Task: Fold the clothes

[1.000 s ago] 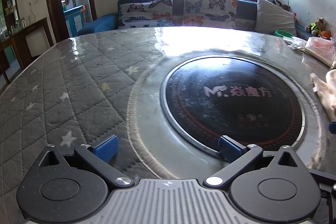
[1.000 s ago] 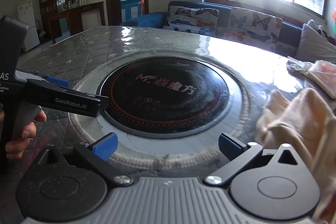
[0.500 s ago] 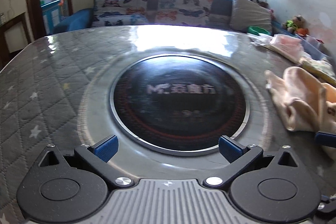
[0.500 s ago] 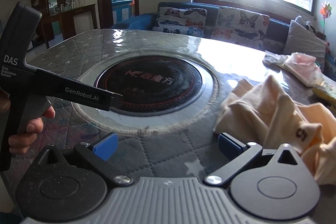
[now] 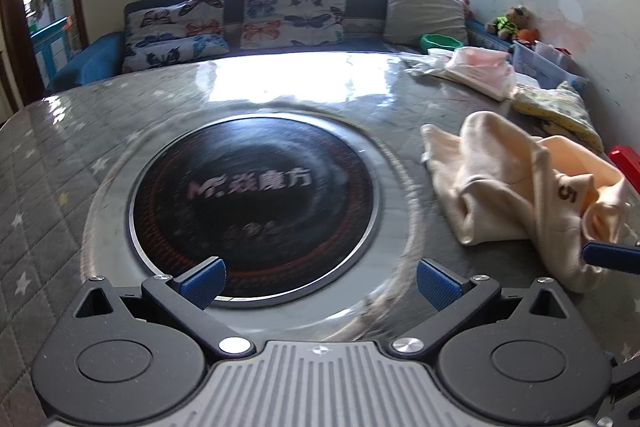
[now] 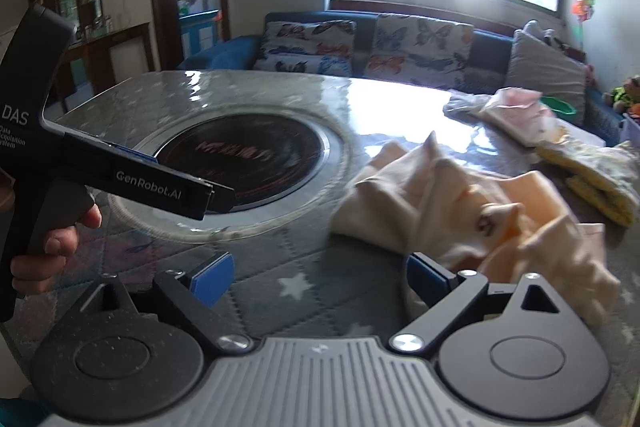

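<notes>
So there's a crumpled cream garment (image 5: 516,195) lying in a heap on the right side of the table (image 5: 60,163), just right of the round black cooktop (image 5: 256,207) set into the middle. It's got a "5" printed on it. The left gripper (image 5: 318,283) hangs over the near edge of the cooktop with its blue pads wide apart and nothing between them, so it's released. The right gripper (image 6: 320,277) is over the quilted star-pattern top, jaws closing right now but not clamped yet; its right pad sits right at the edge of the garment, and the gap itself only shows bare table. Past the garment there's a pink folded pile (image 5: 480,71) and a yellow one (image 5: 560,111). A sofa (image 5: 100,59) sits behind the table.
</notes>
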`<move>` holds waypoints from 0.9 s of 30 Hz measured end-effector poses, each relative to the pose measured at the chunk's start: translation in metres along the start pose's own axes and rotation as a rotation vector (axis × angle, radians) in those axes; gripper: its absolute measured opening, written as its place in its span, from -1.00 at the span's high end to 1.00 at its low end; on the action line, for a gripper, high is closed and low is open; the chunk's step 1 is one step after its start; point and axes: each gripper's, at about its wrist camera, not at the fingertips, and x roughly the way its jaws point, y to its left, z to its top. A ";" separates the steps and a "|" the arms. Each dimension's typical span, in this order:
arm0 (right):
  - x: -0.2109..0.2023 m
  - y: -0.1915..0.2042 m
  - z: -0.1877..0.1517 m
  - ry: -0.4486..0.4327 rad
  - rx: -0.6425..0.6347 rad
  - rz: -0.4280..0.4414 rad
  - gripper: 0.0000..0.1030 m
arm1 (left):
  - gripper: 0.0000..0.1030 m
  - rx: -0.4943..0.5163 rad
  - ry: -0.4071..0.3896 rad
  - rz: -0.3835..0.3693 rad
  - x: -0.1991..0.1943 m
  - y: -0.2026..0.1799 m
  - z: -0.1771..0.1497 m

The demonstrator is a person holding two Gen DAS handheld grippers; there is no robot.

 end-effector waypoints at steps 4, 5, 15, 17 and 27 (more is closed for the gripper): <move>-0.009 -0.016 0.003 -0.021 0.025 -0.039 -0.71 | -1.00 0.024 0.001 -0.032 0.001 -0.015 0.010; -0.012 -0.021 0.004 -0.031 0.036 -0.053 -0.67 | -1.00 0.029 0.000 -0.041 0.002 -0.018 0.013; -0.029 -0.066 0.020 -0.119 0.103 -0.154 -0.49 | -1.00 0.071 0.009 -0.096 0.013 -0.054 0.037; -0.029 -0.075 0.022 -0.126 0.119 -0.171 -0.47 | -1.00 0.073 0.013 -0.110 0.015 -0.059 0.042; -0.015 -0.119 0.024 -0.110 0.211 -0.268 -0.06 | -0.92 0.114 -0.014 -0.165 0.030 -0.093 0.068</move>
